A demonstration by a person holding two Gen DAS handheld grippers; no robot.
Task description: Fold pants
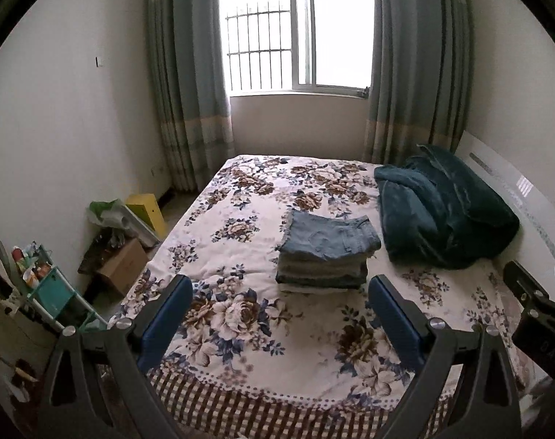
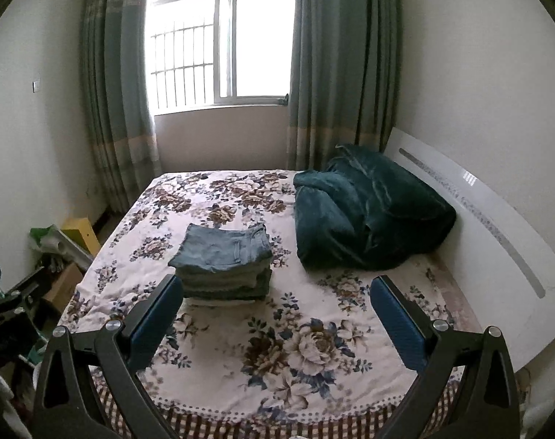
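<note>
A neat stack of folded pants [image 1: 327, 252], blue denim on top, sits near the middle of the floral bed [image 1: 241, 329]. It also shows in the right wrist view [image 2: 222, 263]. My left gripper [image 1: 279, 285] is open and empty, held above the bed's near part, short of the stack. My right gripper [image 2: 277, 287] is open and empty, to the right of the left one, with its left finger [image 2: 160, 303] overlapping the stack's near corner in view. The right gripper's body shows at the left wrist view's right edge [image 1: 533, 307].
A crumpled dark teal blanket [image 1: 445, 216] lies by the white headboard [image 2: 497, 241] at the right. Cardboard boxes [image 1: 120, 267], a yellow box and a small teal shelf [image 1: 54, 292] crowd the floor on the left. A curtained window [image 1: 295, 36] is behind the bed.
</note>
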